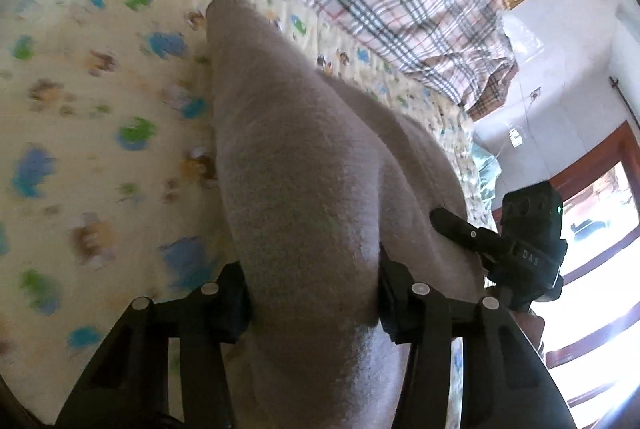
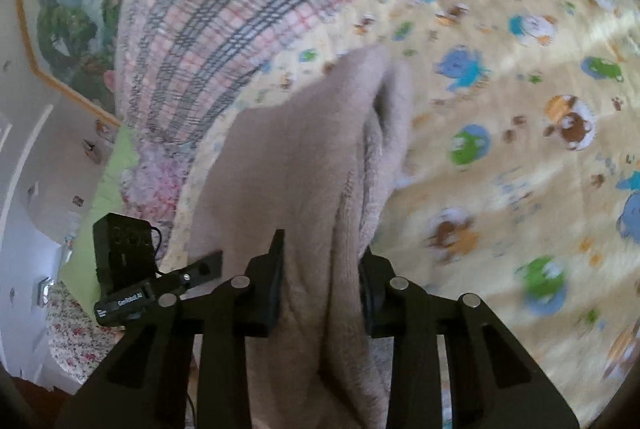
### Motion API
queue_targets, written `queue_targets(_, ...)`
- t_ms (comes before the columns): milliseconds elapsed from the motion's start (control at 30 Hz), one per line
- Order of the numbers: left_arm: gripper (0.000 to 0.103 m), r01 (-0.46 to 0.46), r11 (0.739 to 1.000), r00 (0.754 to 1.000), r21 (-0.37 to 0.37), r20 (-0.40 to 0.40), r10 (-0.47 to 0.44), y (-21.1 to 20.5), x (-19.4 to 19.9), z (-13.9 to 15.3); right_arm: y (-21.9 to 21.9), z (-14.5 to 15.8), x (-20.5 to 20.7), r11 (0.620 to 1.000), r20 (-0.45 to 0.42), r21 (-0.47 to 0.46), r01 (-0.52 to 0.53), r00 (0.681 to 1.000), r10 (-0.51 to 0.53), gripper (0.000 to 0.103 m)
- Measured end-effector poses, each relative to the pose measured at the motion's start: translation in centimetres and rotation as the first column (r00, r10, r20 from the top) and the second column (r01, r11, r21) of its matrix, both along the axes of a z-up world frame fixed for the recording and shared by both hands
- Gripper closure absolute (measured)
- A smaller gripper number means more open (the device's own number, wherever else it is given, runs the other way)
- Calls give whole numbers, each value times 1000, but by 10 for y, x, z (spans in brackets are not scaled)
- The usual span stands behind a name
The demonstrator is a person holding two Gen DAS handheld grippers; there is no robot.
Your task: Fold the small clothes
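Both claws grip one fuzzy beige knit garment [image 1: 304, 165] above the bed.

The left claw [image 1: 314, 299] is clamped on a thick bunch of it, which hangs forward from between the fingers towards the yellow cartoon-print bed sheet [image 1: 80, 77]. The right claw [image 2: 320, 293] pinches another folded bunch, and the left claw's black tip shows just beside it. A pink-and-grey plaid blanket [image 2: 208, 9] lies beyond. The garment's lower edge is cut off by the frame, and blur hides its shape.
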State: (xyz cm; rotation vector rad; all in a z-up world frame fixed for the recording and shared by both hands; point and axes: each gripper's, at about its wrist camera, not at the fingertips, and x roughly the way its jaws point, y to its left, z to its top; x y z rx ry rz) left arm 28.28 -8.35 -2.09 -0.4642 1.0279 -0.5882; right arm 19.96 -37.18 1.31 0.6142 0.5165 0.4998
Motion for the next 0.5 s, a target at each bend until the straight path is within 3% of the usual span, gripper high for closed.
queue_targets(267, 53, -101, 994, 993, 33, 64, 99, 112, -72, 36, 112, 8, -12, 981, 63, -12, -192, 979, 193, 71)
queue_targets(500, 53, -190, 980, 980, 64, 72, 185, 189, -113, 29, 195, -5, 3, 949, 42, -8, -316, 948, 316, 71)
